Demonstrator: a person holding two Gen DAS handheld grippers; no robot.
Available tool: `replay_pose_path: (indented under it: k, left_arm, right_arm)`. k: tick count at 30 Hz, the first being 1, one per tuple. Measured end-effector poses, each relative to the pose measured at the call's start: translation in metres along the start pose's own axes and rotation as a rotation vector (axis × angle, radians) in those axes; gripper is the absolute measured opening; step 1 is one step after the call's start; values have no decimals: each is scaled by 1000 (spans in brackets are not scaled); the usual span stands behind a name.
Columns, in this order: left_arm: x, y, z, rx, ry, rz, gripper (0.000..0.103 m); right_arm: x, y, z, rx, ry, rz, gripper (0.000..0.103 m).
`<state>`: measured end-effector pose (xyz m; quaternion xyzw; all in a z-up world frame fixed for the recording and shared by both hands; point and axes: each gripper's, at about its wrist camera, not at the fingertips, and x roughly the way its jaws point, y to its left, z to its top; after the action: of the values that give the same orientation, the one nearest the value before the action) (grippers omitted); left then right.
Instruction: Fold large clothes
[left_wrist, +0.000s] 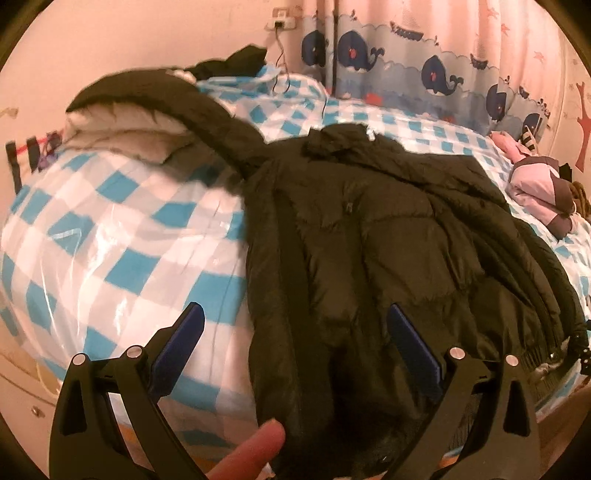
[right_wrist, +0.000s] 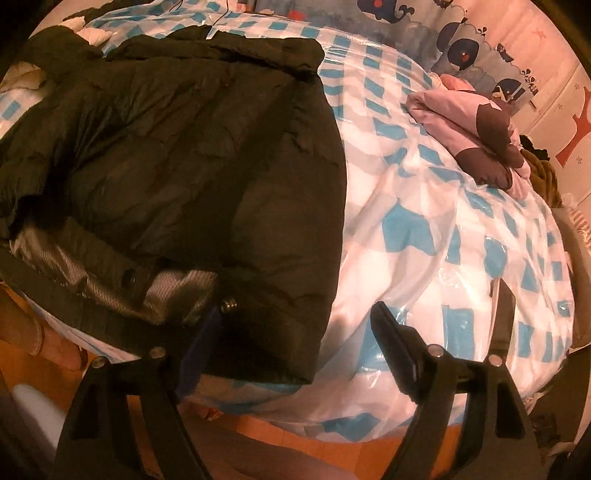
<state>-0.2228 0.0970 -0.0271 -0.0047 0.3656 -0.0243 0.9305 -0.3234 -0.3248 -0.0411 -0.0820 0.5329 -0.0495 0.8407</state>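
Note:
A large black puffer jacket (left_wrist: 369, 229) lies spread on the bed (left_wrist: 110, 240), whose blue-and-white checked cover is under clear plastic. My left gripper (left_wrist: 295, 325) hangs open just above the jacket's near hem, with nothing pressed between its blue pads; a person's fingertip (left_wrist: 255, 454) shows below it. In the right wrist view the jacket (right_wrist: 184, 147) fills the left half, with grey lining (right_wrist: 74, 266) and a snap showing at its near edge. My right gripper (right_wrist: 295, 325) is open at the jacket's near right corner. The hem hides part of its left finger, and its right finger (right_wrist: 391, 332) is over bare bed (right_wrist: 424, 221).
A folded pink-and-brown garment (left_wrist: 535, 192) (right_wrist: 476, 110) lies at the bed's far right. A black piece with white lining (left_wrist: 122, 122) is heaped at the far left, and more dark cloth (left_wrist: 236, 59) lies by the wall. A whale-print curtain (left_wrist: 406, 66) hangs behind. Wooden floor (right_wrist: 258, 428) lies below the bed edge.

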Motion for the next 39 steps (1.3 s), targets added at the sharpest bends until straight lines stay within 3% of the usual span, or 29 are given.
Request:
replay_pose_path:
  k: [1,2,4,6,7,9,10,13,17,19,20,22,24,25,27,30,34,37,39]
  left_arm:
    - [1,-4,2,10,-12,2,95]
    - [3,-9,4,29,-26,2,95]
    - [7,-12,11,44,-34,40,95]
    - [5,-2,22,1,-33,14,93]
    - [3,16,29,-66,-25,-6,90]
    - [2,54,36,-208,0,-45,85]
    - [5,88,37,-334,26,-75,78]
    - [17,153,27,-543,75,-116,76]
    - [33,204,4,-648,132,-52,76]
    - [32,215,-3,-701,122,-87,76]
    - [30,215,-2,-677,124,-79,77]
    - [23,200,11,-508,151,8,77]
    - [11,178,23,-288,161,146,77]
    - [7,172,26,-237,147,188,77]
    - [-5,156,36,-153,93,266,81]
    - [-14,130,59,-98,11,235,85]
    - [-5,89,82,18,-24,202,89]
    - [2,91,98,65,-49,210,90]
    - [2,113,114,19,-55,179,90]
  right_arm:
    - [2,-7,4,23,13,25,50]
    - [15,-9,-4,36,16,35,42]
    - [16,-9,-8,49,15,29,33]
    - [11,-13,-16,79,1,25,29]
    - [10,-15,-21,96,-3,24,27]
    - [5,-25,-29,144,2,42,27]
    - [10,-31,-33,158,8,47,27]
    - [14,-31,-39,175,60,161,27]
    - [14,11,-55,73,154,225,29]
    - [4,25,-58,26,175,230,35]
    - [-7,29,-60,21,175,234,39]
    - [-31,31,-61,17,153,265,46]
    - [-63,25,-53,38,67,292,64]
    - [-80,26,-43,39,4,283,70]
    - [-92,34,-23,23,-70,276,71]
    - [-67,64,4,-29,-43,266,72]
    - [8,91,-12,-228,247,68,72]
    - [-16,69,-8,-109,193,174,72]
    - [-40,59,6,-48,105,269,72]
